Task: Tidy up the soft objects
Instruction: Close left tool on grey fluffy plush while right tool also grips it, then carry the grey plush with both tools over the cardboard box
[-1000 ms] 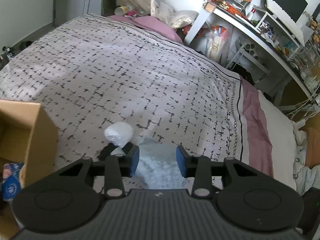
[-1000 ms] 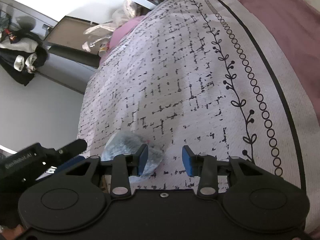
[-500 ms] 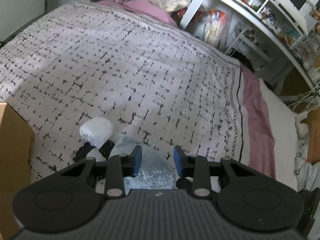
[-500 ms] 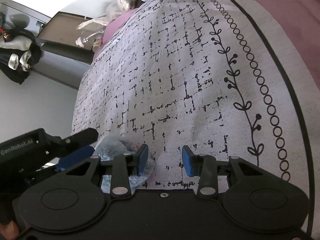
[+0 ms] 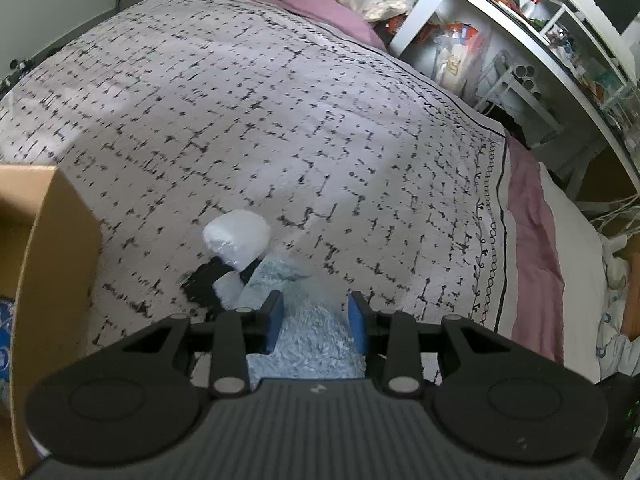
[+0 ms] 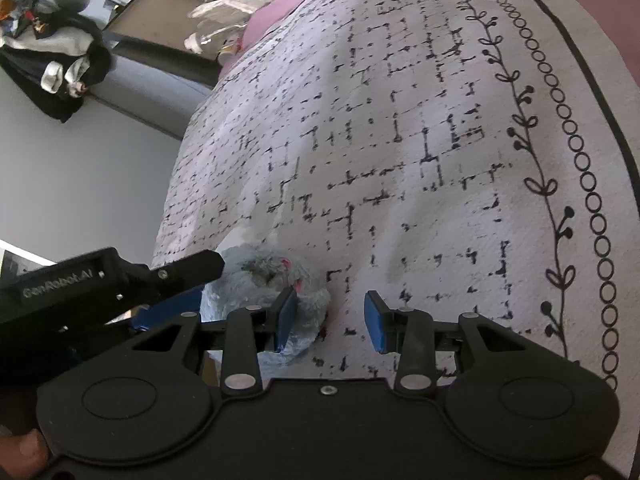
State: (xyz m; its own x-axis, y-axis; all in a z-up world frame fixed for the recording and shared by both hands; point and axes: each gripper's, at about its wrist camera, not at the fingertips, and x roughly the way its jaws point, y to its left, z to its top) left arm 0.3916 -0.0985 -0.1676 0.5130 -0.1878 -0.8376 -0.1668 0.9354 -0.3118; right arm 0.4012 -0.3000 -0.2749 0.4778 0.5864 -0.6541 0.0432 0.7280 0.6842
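The grey fluffy soft toy [image 5: 308, 336] lies on the bed, on the white bedspread with black marks [image 5: 280, 128], close to its near edge, and the left gripper [image 5: 316, 320] is clenched on it: in the left wrist view the fluffy body fills the space between the two blue pads [image 5: 275, 320] and both pads press on its sides. In the right wrist view the same toy [image 6: 276, 280] shows a little pink on its top, and the left gripper [image 6: 176, 284] comes to it from the left side. The right gripper [image 6: 331, 322] hangs just beside the toy with its jaws apart; its left pad [image 6: 286, 318] is in front of the toy's fur, and between the two pads there is only bedspread [image 6: 400, 140], so it grasps nothing. Just behind the toy, in the left wrist view, a white rounded bundle [image 5: 237, 240] lies on the bedspread next to a small black thing [image 5: 202, 282] which I cannot identify. A cardboard box [image 5: 48, 264] stands at the left edge, near these things. A white shelf with many small items [image 5: 520, 12] is beyond the bed on the right.
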